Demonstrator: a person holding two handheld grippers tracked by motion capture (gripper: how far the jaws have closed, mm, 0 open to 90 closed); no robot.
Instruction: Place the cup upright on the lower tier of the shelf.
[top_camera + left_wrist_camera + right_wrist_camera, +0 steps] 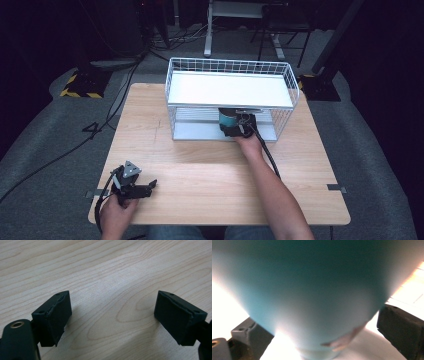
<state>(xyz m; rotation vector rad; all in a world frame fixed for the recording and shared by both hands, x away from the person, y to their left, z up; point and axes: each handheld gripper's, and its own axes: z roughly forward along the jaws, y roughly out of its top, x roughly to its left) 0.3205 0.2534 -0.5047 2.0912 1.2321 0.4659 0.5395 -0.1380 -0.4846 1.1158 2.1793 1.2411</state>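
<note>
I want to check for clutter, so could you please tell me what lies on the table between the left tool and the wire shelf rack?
Nothing: the high view shows bare wooden table between the left tool and the wire shelf rack.

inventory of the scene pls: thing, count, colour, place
table: 1, light wood, centre of the high view
wire rack: 1, white, two levels, far half of table
teal cup: 1, teal, lower level of rack, between the right gripper's jaws
left gripper: 1, black, near left of table, jaws open over bare wood
right gripper: 1, black, reaching into rack's lower level, jaws apart around cup, a gap shows at one pad
</note>
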